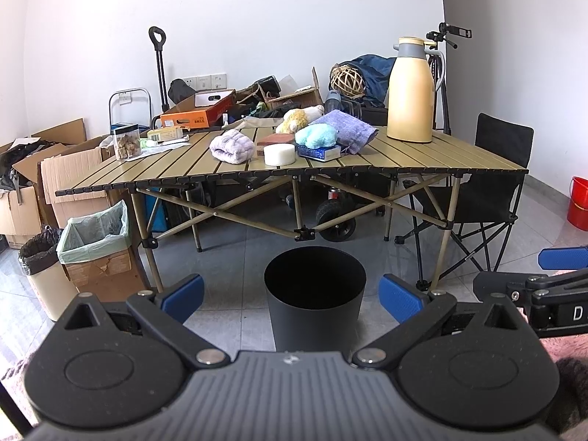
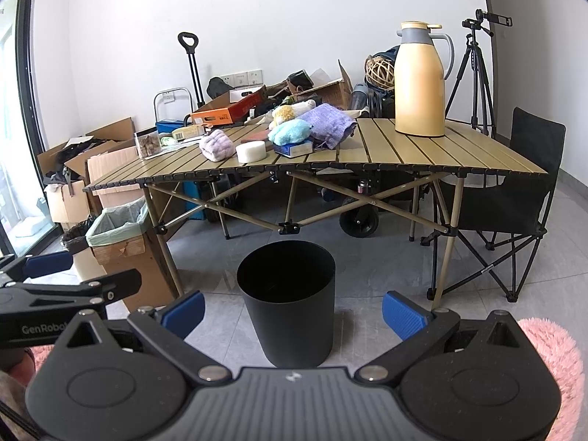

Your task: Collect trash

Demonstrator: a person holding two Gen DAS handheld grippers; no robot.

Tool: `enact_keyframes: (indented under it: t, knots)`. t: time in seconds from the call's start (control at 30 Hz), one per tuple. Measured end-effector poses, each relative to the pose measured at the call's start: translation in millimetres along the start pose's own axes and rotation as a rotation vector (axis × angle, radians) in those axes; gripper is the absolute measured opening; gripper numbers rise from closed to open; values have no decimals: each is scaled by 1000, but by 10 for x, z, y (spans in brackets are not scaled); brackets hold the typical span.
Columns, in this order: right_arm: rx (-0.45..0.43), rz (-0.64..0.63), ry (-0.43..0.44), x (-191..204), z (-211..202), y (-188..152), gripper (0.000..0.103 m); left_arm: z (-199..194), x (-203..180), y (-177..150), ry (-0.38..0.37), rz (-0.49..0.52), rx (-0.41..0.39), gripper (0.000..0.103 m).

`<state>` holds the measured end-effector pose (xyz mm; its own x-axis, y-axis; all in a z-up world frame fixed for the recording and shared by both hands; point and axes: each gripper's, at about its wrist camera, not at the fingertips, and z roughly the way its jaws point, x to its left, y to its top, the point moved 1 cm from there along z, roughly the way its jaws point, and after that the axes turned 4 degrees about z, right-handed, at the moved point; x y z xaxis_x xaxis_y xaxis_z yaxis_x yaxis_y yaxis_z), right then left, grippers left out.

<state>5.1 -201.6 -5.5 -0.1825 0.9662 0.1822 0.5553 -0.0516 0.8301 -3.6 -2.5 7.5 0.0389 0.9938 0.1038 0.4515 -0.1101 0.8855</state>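
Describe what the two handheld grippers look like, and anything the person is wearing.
The left gripper and the right gripper match: ribbed grey body, black linkage arms with silver pins, blue textured pads. White lettering starting "GenRobo" marks the left one's side. A fluffy pink sleeve shows at the right gripper.

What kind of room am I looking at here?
Probably a spare room used for storage and recording: open cardboard boxes piled by the wall, a folding camp table loaded with odds and ends, and a tripod with a camera.

Slatted table bearing flask, towels, foam disc.
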Motion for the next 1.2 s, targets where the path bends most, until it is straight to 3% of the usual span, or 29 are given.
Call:
enact_keyframes:
  t: [0.8, 1.2]
  knots:
    - [-1, 9, -10, -29, 48, -5, 103, 12, -2, -2, 2, -2, 3, 103]
    - [-20, 18, -34, -102, 194, 107, 103, 198, 45, 42, 24, -5, 3, 103]
